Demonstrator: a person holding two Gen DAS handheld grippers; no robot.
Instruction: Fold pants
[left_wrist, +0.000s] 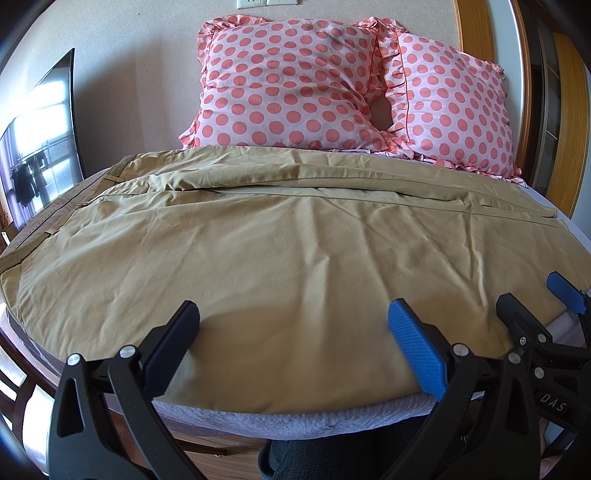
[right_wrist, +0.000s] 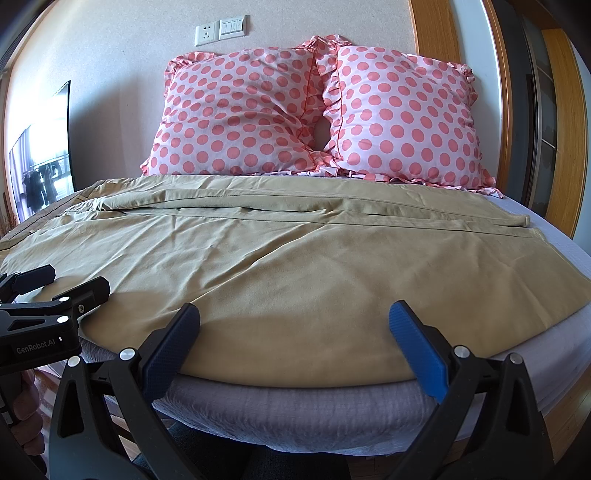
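Across the bed the khaki pants lie spread flat, waistband at the frame's left, cuffs at the right. Left hand-held gripper sits wide open at the near hem, holding nothing; right hand-held gripper likewise gapes empty over the same edge, lower centre. My call: pinch only that near leg's edge, both at once, lift evenly, carry it over toward the pillows to keep the crease straight.
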